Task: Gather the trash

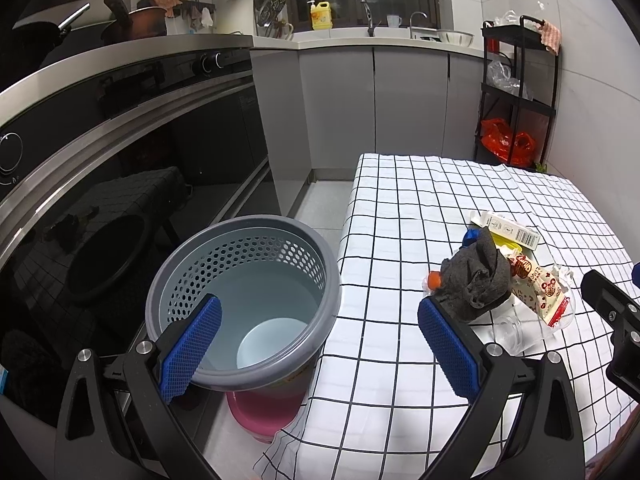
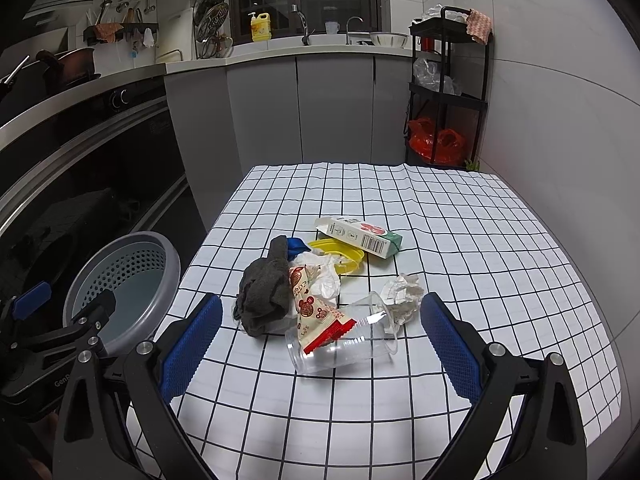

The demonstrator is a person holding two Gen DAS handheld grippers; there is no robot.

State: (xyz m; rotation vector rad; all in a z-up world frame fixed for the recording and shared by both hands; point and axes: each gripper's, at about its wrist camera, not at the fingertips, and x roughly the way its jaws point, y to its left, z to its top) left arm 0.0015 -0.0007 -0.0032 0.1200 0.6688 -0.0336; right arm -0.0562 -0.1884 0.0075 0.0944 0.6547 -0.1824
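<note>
Left gripper (image 1: 320,344) and right gripper (image 2: 320,344): jaws spread wide.

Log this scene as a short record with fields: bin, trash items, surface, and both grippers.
bin: grey perforated bin, on the floor left of the table, no trash seen inside
surface: table with checked cloth
trash: dark sock, snack wrapper, clear cup on its side, crumpled paper, carton, yellow lid, all in one pile
left gripper: open, holding nothing, above bin and table edge
right gripper: open, holding nothing, facing the pile
</note>
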